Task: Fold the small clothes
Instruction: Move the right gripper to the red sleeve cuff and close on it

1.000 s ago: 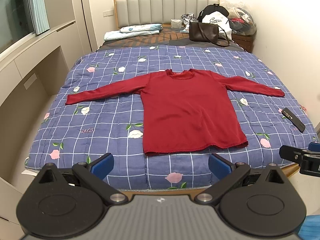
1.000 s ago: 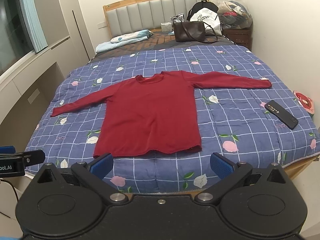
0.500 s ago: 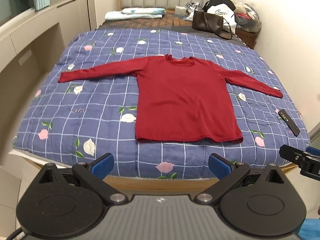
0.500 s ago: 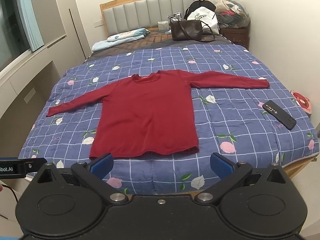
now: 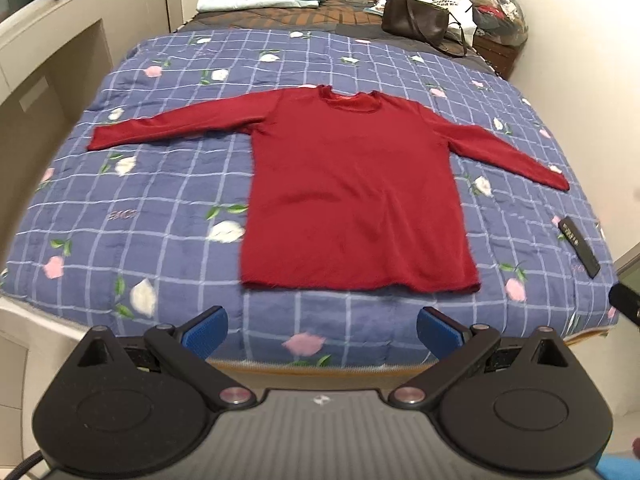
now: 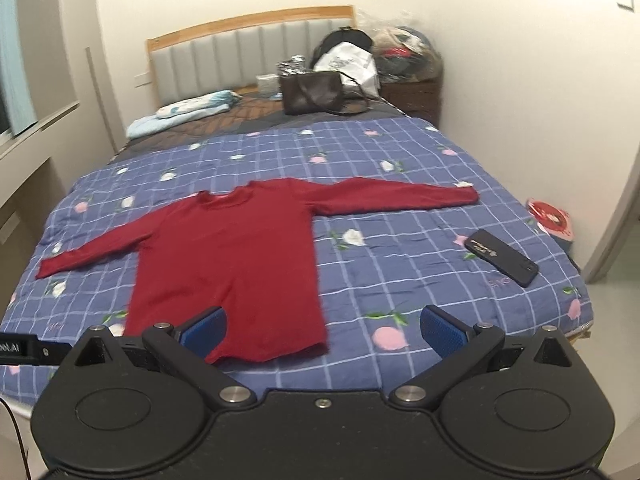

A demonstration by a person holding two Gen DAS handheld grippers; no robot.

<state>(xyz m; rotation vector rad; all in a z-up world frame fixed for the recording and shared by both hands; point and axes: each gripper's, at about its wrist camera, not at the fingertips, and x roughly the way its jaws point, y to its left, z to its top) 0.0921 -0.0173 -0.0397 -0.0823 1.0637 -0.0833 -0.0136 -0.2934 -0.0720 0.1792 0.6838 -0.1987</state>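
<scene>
Left wrist view: red shirt (image 5: 356,196) flat on checked quilt (image 5: 160,200).

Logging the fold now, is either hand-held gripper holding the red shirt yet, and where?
Nothing is held. The left hand-held gripper and right hand-held gripper are open, short of the red shirt.

Even indoor light, soft shadows; slight motion blur; strong fisheye bending, dark corners.

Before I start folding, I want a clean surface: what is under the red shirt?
The red shirt lies flat on the blue checked floral quilt, sleeves spread. Nothing shows around its edges; whatever lies beneath its body is covered.
</scene>
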